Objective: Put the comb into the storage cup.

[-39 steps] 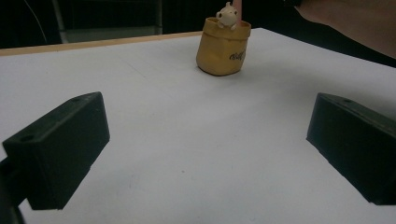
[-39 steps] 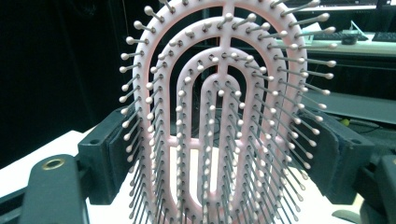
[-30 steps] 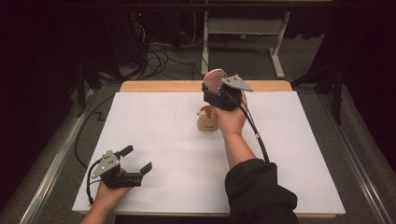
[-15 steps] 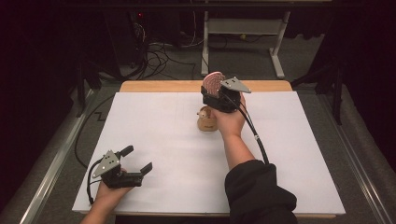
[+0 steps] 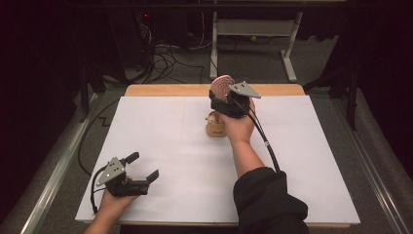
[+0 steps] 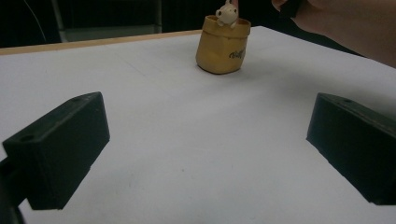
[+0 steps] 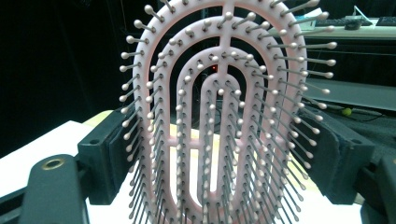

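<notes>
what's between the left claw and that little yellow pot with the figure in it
Nothing visible. The left claw stands open over bare white table, and the yellow pot sits farther back with clear surface in between. The right claw, holding the pink hairbrush, is raised beside the pot, off that line.

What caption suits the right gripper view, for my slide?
Right claw shut on a pink vented hairbrush, bristles facing the camera.

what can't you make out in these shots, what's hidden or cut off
- Pink hairbrush: in the right gripper view its handle is cut off by the bottom edge; in the high view the right gripper hides it.
- Yellow bag-shaped holder: its dark lettering is too small to read in the left gripper view; in the high view the person's right hand covers part of it.
</notes>
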